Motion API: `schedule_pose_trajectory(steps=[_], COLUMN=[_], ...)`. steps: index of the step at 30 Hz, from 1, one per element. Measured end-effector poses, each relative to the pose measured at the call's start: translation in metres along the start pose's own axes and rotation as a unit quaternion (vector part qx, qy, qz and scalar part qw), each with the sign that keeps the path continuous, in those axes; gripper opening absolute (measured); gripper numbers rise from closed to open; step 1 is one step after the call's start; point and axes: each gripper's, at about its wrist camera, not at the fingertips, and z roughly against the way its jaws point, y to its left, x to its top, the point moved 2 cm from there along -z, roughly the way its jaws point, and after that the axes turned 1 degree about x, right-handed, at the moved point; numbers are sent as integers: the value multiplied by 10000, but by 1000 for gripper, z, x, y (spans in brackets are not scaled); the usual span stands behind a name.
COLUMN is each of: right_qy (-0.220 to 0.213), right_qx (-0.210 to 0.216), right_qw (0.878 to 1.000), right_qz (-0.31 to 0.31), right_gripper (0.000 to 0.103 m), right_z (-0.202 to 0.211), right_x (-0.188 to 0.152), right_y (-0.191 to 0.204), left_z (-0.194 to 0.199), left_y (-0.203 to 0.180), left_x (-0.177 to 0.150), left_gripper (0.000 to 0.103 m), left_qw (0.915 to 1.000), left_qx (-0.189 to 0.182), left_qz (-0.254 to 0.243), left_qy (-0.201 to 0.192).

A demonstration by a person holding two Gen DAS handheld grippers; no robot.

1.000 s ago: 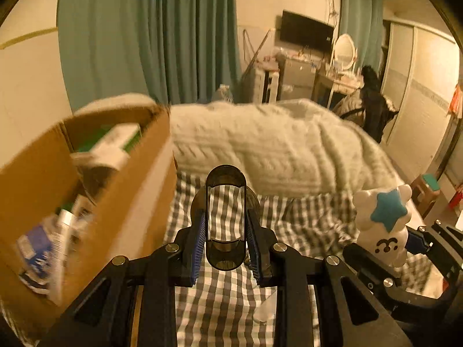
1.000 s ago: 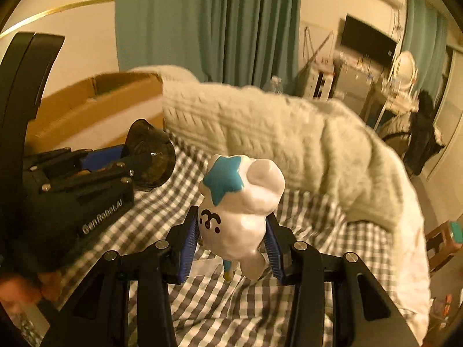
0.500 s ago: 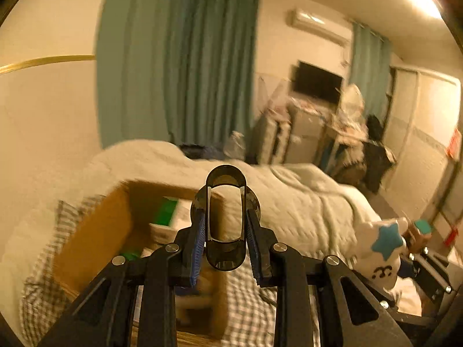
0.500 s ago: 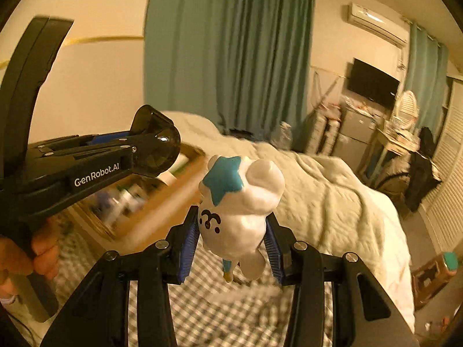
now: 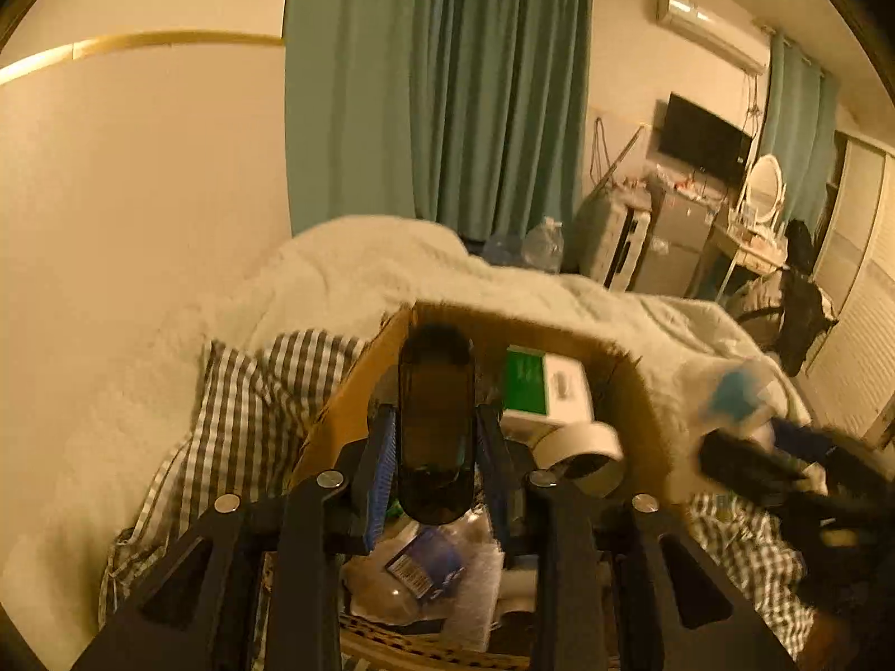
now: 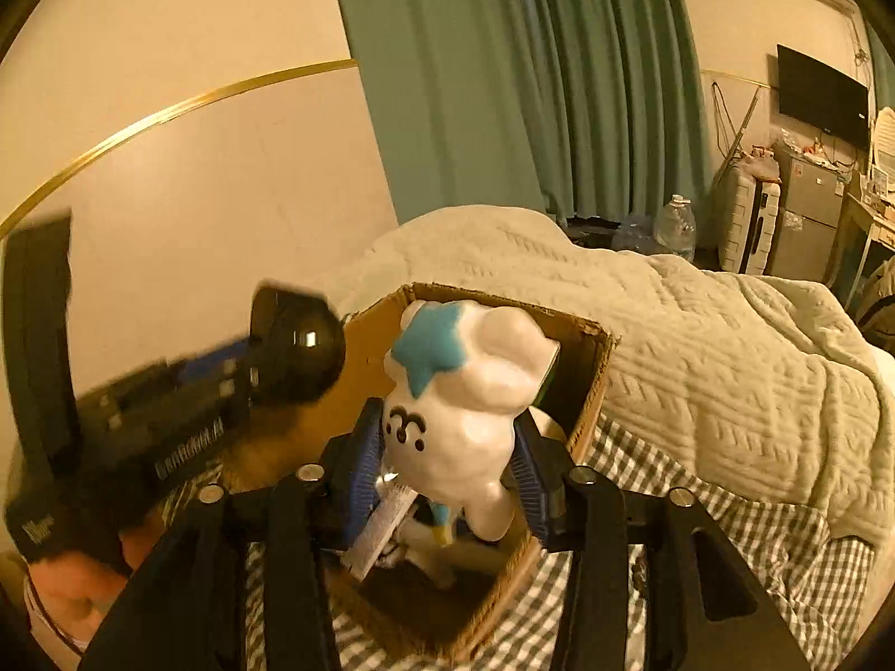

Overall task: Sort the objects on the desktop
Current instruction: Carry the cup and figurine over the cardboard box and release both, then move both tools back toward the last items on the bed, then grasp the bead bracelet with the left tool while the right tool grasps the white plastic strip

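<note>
My left gripper (image 5: 436, 436) is shut on a dark translucent round container (image 5: 435, 425) and holds it above the open cardboard box (image 5: 347, 397). My right gripper (image 6: 447, 447) is shut on a white plush-like figure with a blue star (image 6: 464, 391) and holds it over the same box (image 6: 587, 391). The left gripper with the dark container (image 6: 296, 346) shows blurred at the left of the right wrist view. The figure shows blurred at the right of the left wrist view (image 5: 733, 391).
The box holds a white and green carton (image 5: 545, 388), a white tape roll (image 5: 587, 456) and plastic-wrapped items (image 5: 425, 565). It sits on a checked sheet (image 5: 240, 408) beside a cream knitted blanket (image 6: 699, 346). A wall is at the left.
Both grippers have moved left and over the cardboard box, still holding their objects. The box has come from the left edge to right under the fingers.
</note>
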Motion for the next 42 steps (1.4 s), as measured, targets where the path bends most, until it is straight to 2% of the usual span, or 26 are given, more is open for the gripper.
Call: schedule_pose_trajectory(steps=[1, 2, 3, 5, 8, 13, 17, 19, 20, 21, 22, 23, 24, 25, 28, 30, 33, 35, 38, 39, 40, 41, 42], right_qy=[-29, -106, -227, -278, -363, -344, -238, -113, -48, 37, 107, 189, 308, 367, 519, 612, 767, 875, 1071, 1147, 1240, 1314, 1423], right_qx=[11, 40, 101, 133, -90, -855, -1325, -1480, -1541, -1653, -1746, -1831, -1864, -1824, -1697, -1637, -1500, -1394, -1221, -1138, -1069, -1015, -922], right_qw=[9999, 9997, 9990, 9980, 9972, 9928, 9856, 9816, 9803, 9782, 9766, 9749, 9738, 9740, 9741, 9742, 9763, 9777, 9788, 9788, 9780, 9774, 9766], right_qz=[-110, -227, -379, -546, -653, -765, -1022, -1199, -1238, -1256, -1255, -1255, -1268, -1294, -1398, -1426, -1359, -1301, -1250, -1260, -1289, -1308, -1321], right_gripper=[77, 78, 78, 79, 79, 79, 79, 79, 79, 79, 79, 79, 79, 79, 79, 79, 79, 79, 79, 79, 79, 79, 79], right_z=[-1, 2, 8, 17, 44, 90, 119, 129, 130, 130, 130, 128, 123, 118, 99, 86, 71, 59, 39, 31, 23, 16, 8], right_x=[0, 0, 0, 0, -8, -38, -70, -89, -98, -108, -115, -123, -132, -139, -159, -170, -177, -181, -184, -186, -188, -190, -193], right_y=[-6, -11, -19, -29, -47, -96, -141, -165, -173, -187, -194, -202, -213, -221, -238, -247, -249, -248, -247, -247, -246, -246, -244], left_z=[0, 2, 6, 16, 32, 50, 26, -3, -14, -24, -35, -44, -55, -66, -94, -115, -153, -182, -209, -212, -213, -213, -214], left_y=[1, 0, -2, -10, -32, -119, -191, -223, -235, -249, -264, -274, -283, -290, -294, -300, -295, -284, -271, -271, -272, -274, -273], left_x=[-2, -5, -7, -9, -14, -38, -71, -92, -100, -110, -118, -124, -131, -136, -147, -158, -171, -177, -190, -193, -193, -193, -191], left_gripper=[61, 84, 90, 91, 91, 91, 94, 94, 97, 97, 97, 97, 97, 97, 97, 97, 87, 83, 80, 78, 59, 14, 11], left_qw=[10000, 10000, 9999, 9996, 9987, 9913, 9834, 9798, 9800, 9782, 9710, 9635, 9567, 9551, 9606, 9577, 9512, 9499, 9434, 9423, 9414, 9404, 9421], left_qx=[-22, -29, -15, -14, -268, -974, -1228, -1159, -915, -560, -292, -182, -181, -281, -593, -683, -473, -383, -553, -616, -739, -818, -794], left_qz=[-27, -48, -70, -159, -357, -878, -1288, -1462, -1606, -1912, -2327, -2639, -2875, -2890, -2528, -2495, -2619, -2458, -2165, -2199, -2231, -2245, -2191], left_qy=[1, -37, -123, -250, -253, -110, 355, 714, 736, 590, 457, 400, 424, 590, 992, 1262, 1562, 1892, 2450, 2450, 2419, 2419, 2410])
